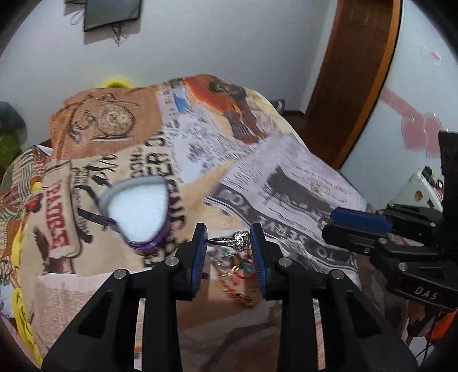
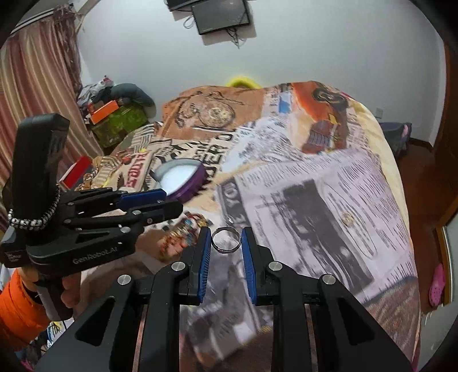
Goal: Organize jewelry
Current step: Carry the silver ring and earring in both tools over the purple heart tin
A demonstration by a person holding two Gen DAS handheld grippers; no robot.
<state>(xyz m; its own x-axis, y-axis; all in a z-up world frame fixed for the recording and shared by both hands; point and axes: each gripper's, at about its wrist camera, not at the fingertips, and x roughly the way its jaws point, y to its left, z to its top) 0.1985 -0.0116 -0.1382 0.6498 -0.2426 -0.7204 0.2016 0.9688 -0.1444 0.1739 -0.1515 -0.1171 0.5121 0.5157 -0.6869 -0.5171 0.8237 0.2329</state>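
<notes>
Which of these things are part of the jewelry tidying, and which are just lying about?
Part of the job:
jewelled silver ring in the left tongs
plain silver band in the right tongs
purple heart-shaped box
tangled colourful bracelets

Lying about:
wall-mounted black screen
orange box
pink clog

- The left gripper (image 1: 229, 239) has matte black plastic arms with triangular cut-outs and round silver screws at the joints.
- Its fingers carry ribbed blue pads (image 1: 200, 257) on their inner faces.
- From the right wrist view its body bears pale "GenRobot.AI" lettering, and a black-and-white braided cord (image 2: 34, 220) loops around its black handle.
- The bare-skinned left hand (image 2: 67, 292) shows below an orange sleeve (image 2: 20, 306).
- The right gripper (image 2: 226, 240) is built alike; its side reads "DAS".
</notes>
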